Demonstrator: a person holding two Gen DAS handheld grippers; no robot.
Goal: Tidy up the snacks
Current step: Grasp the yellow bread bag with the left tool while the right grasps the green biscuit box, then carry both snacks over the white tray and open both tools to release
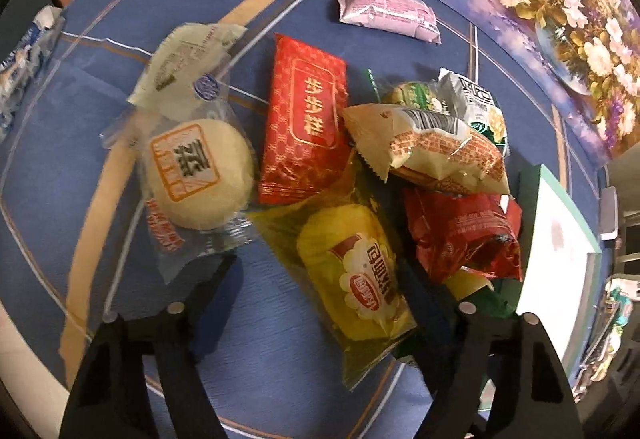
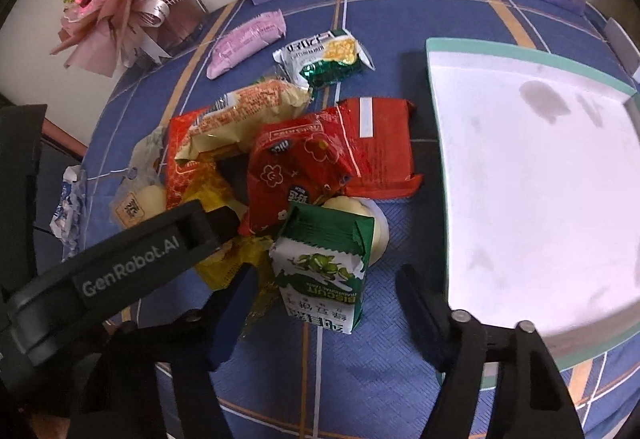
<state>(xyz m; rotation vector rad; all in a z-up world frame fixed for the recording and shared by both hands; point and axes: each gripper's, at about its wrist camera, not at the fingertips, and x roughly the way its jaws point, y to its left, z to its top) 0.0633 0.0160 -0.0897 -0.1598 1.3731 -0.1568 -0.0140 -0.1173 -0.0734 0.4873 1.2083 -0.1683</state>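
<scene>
The left gripper (image 1: 320, 303) sits open around the crinkly yellow plastic snack packet (image 1: 356, 271) — squeeze its middle. The right gripper (image 2: 324, 303) is open around the green-and-white biscuit pack (image 2: 320, 275) — pinch gently.

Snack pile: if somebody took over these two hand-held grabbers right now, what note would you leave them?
Left gripper: open, straddling the yellow packet, not gripping.
Right gripper: open around the green biscuit packet, not gripping.
Snacks: heaped on the blue tablecloth; the pink packet lies apart behind.
Done: nothing yet; the white tray beside the heap holds no snacks.
Left: every packet.
</scene>
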